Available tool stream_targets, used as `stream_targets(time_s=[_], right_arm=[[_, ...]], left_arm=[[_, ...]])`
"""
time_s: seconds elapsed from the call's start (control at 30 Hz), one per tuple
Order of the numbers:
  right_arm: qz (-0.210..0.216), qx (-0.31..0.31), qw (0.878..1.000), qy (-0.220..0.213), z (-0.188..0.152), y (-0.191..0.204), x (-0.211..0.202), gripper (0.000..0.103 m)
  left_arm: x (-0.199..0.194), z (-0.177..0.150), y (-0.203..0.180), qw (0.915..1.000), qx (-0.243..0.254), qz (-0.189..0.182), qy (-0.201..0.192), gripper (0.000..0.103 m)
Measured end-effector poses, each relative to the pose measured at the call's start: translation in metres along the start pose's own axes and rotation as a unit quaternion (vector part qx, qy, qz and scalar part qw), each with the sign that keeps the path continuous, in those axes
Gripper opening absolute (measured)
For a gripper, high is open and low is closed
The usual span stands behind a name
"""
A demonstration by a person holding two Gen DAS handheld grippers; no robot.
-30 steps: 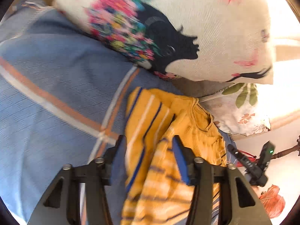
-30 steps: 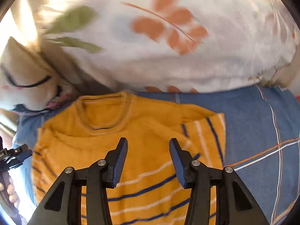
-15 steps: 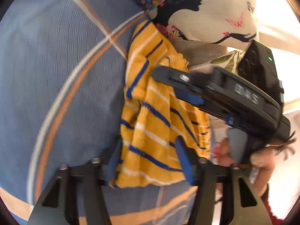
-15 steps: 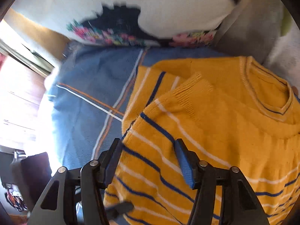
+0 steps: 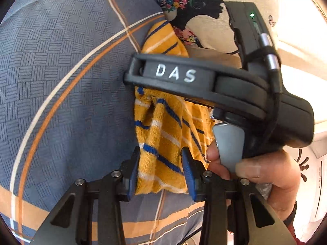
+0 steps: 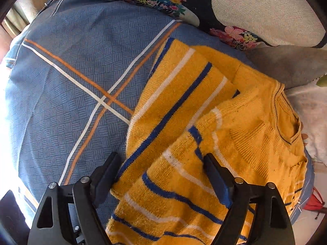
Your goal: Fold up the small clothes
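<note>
A: Surface? 
B: Bed, blue bedsheet (image 6: 67, 94), printed pillow (image 6: 265, 10) at its head edge.
A: Item?
B: Yellow sweater (image 6: 184, 122), blue-white stripes, sleeve folded over, lying beside the pillow.
A: Fingers?
B: Left gripper (image 5: 161, 169) fingers grasping the sweater's bunched hem; right gripper (image 6: 163, 173) fingers released, straddling the fabric.

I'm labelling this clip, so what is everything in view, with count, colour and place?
sweater: one, yellow with blue and white stripes, partly folded on the bedspread, neck toward the pillows.
bedspread: one, blue with orange and white lines, under the sweater.
printed pillow: one, cream with a black silhouette and flowers, behind the sweater.
second pillow: one, whitish, beside the sweater's neck.
left gripper: black with blue pads, jaws around a bunched sweater edge.
right gripper: black, jaws spread over the sweater.
hand: one, gripping the right gripper's handle.
</note>
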State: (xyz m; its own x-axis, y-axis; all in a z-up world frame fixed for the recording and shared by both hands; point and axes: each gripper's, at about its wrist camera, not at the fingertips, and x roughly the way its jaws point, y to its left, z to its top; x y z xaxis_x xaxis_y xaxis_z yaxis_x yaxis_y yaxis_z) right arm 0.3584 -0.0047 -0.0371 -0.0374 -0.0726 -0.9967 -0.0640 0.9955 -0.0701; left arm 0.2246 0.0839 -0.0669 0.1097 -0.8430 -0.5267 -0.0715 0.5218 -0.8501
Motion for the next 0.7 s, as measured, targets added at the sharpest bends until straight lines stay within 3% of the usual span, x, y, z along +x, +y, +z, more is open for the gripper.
stream_targets(time_s=[0.1,0.13,0.17,0.4,0.5,0.7], right_arm=[[-0.010,-0.005,1.000,-0.014,-0.007,-0.011,-0.009,0.044],[0.000,-0.004,1.000,-0.021,-0.013,-0.016,-0.014,0.030],[0.022,0.004,0.999,-0.029,-0.017,-0.023,-0.021,0.023],[0.127,0.066,0.983,-0.119,-0.058,-0.095,-0.068,0.019],[0.171,0.112,0.967,-0.154,-0.088,-0.150,-0.085,0.019],[0.206,0.205,0.935,-0.201,-0.165,-0.263,-0.091,0.018]], left_arm=[[-0.006,-0.006,-0.008,1.0000,0.002,0.000,-0.006,0.036],[-0.008,-0.007,-0.013,0.9999,0.007,0.001,-0.010,0.036],[-0.012,-0.008,-0.019,0.9998,0.013,0.003,-0.017,0.036],[-0.056,-0.025,-0.063,0.9962,0.034,-0.004,-0.080,0.037],[-0.068,-0.040,-0.078,0.9942,0.034,0.008,-0.102,0.045],[-0.060,-0.066,-0.088,0.9929,0.032,0.059,-0.098,0.045]])
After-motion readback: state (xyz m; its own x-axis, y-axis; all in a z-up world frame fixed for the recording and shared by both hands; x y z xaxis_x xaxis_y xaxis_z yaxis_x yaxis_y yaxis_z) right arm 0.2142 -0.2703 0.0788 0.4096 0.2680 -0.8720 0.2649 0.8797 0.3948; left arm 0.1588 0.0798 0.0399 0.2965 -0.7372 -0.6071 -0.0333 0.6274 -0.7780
